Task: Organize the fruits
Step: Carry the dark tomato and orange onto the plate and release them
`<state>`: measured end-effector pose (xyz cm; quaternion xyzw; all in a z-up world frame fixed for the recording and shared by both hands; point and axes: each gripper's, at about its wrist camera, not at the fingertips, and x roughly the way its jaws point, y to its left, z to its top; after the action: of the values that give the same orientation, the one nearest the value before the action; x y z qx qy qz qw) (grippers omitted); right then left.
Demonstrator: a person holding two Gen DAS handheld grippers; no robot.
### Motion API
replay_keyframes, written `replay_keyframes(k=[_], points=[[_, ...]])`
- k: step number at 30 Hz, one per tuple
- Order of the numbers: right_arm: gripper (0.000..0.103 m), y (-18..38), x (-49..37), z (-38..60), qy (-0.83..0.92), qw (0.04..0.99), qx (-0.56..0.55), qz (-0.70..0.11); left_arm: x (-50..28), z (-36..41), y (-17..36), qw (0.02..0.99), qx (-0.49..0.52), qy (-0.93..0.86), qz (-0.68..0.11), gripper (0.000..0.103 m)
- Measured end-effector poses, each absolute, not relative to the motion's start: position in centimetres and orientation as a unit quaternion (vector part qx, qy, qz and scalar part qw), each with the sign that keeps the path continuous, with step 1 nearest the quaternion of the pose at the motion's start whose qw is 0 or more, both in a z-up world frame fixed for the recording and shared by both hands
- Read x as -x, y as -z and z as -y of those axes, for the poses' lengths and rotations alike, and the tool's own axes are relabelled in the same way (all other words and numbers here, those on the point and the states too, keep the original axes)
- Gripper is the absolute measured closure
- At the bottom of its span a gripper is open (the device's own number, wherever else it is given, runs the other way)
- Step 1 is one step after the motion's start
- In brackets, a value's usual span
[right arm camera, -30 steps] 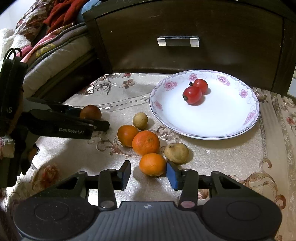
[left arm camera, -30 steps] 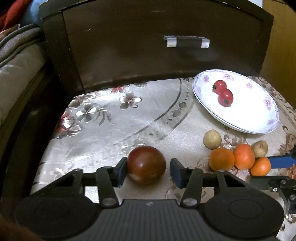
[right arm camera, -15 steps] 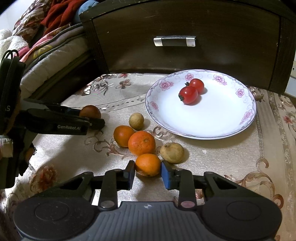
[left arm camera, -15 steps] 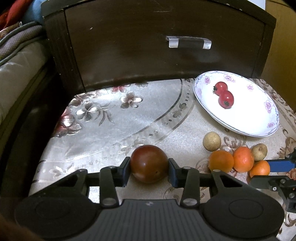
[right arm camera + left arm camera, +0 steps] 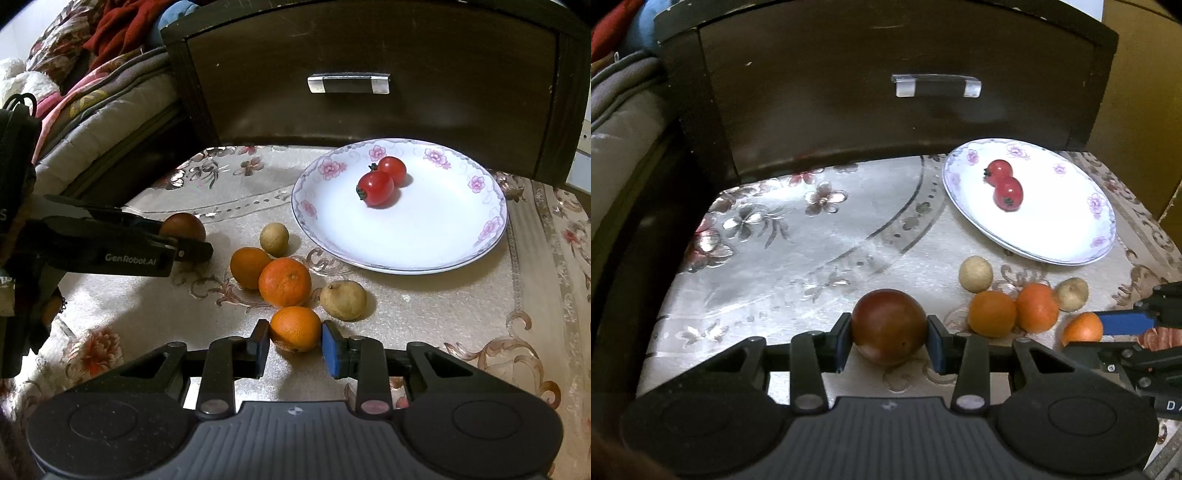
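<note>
My left gripper point(image 5: 889, 341) is shut on a dark red-brown tomato point(image 5: 889, 325) that rests on the cloth; the tomato also shows in the right wrist view point(image 5: 183, 226). My right gripper point(image 5: 295, 343) is shut on a small orange point(image 5: 295, 328), also seen in the left wrist view point(image 5: 1082, 328). Two more oranges point(image 5: 284, 282) point(image 5: 249, 266) and two small yellowish fruits point(image 5: 274, 239) point(image 5: 343, 300) lie between the grippers and a white flowered plate point(image 5: 443, 243). Two red tomatoes point(image 5: 376, 187) sit on the plate.
A dark wooden drawer front point(image 5: 369, 81) with a metal handle stands behind the table. A bed with blankets point(image 5: 92, 110) is at the left. The table has a flowered cloth point(image 5: 775, 240).
Both grippers closed: the left one onto the dark tomato, the right one onto the small orange. Both have edged slightly forward.
</note>
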<state>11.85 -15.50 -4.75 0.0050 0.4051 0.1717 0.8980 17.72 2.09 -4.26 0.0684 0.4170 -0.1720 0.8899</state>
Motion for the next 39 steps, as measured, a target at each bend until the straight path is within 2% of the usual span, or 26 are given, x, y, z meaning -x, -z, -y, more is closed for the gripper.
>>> replay_keyframes(k=[26, 39], points=[[0.078, 1.1, -13.2, 19.5, -0.125, 0.924, -0.038, -0.358, -17.7, 3.8, 0.5, 0.893, -0.057, 0.235, -0.381, 0.056], [0.078, 1.2, -15.1, 21.5, -0.107, 0.928, -0.044, -0.353, -19.1, 6.7, 1.1, 0.888, -0.068, 0.251, -0.379, 0.056]])
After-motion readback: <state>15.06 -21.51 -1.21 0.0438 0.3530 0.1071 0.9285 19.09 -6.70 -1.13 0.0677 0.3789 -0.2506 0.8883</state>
